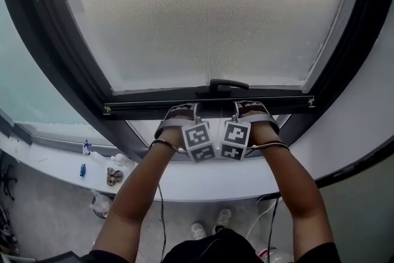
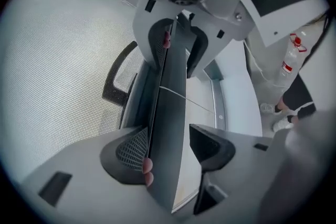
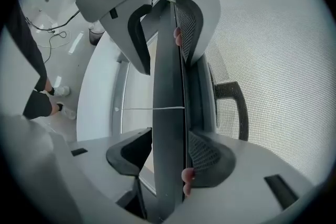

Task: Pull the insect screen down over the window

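Although its pale, fine-meshed sheet fills the window frame, the insect screen ends in a dark bottom bar lying level, left to right, above the sill, black handle at its middle. Left hand-held gripper and right hand-held gripper straddle that bar, jaws apart, one pad touching it

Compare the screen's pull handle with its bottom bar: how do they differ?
The pull handle is short and arched; the bottom bar is long and straight. The handle is untouched; the bar sits between the open jaws of the left gripper and right gripper. Both are dark, along the lower edge of the insect screen.
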Demonstrator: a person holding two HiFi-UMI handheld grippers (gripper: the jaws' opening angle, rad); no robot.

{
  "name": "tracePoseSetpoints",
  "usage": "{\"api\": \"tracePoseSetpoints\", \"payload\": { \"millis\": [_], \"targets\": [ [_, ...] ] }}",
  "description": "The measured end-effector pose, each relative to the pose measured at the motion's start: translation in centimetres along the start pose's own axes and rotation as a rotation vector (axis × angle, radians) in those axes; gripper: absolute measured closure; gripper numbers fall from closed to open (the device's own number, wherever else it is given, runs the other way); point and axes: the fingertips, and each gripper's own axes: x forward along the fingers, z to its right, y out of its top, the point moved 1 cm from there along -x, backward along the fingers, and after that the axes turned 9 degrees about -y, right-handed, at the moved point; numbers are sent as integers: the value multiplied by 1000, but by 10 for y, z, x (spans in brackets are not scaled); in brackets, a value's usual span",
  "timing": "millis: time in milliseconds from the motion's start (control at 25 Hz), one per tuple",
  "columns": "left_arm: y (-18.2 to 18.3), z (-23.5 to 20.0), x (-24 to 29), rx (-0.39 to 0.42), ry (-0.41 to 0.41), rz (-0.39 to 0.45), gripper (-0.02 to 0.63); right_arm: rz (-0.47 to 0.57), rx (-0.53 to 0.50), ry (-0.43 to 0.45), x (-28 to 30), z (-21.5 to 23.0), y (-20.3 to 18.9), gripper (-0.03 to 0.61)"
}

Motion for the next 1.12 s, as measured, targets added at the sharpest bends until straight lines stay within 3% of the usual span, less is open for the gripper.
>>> {"api": "tracePoseSetpoints", "payload": {
  "millis": [320, 800, 1120],
  "targets": [
    [1, -7, -1, -30, -3, 44, 373, 35, 45, -50, 3, 6, 2, 372],
    [0, -6, 1, -10, -19, 24, 373, 57, 22, -48, 3, 6, 1, 383],
    [1, -3, -2, -36, -20, 62, 373, 79, 28, -28, -1, 6, 2, 382]
  ]
}}
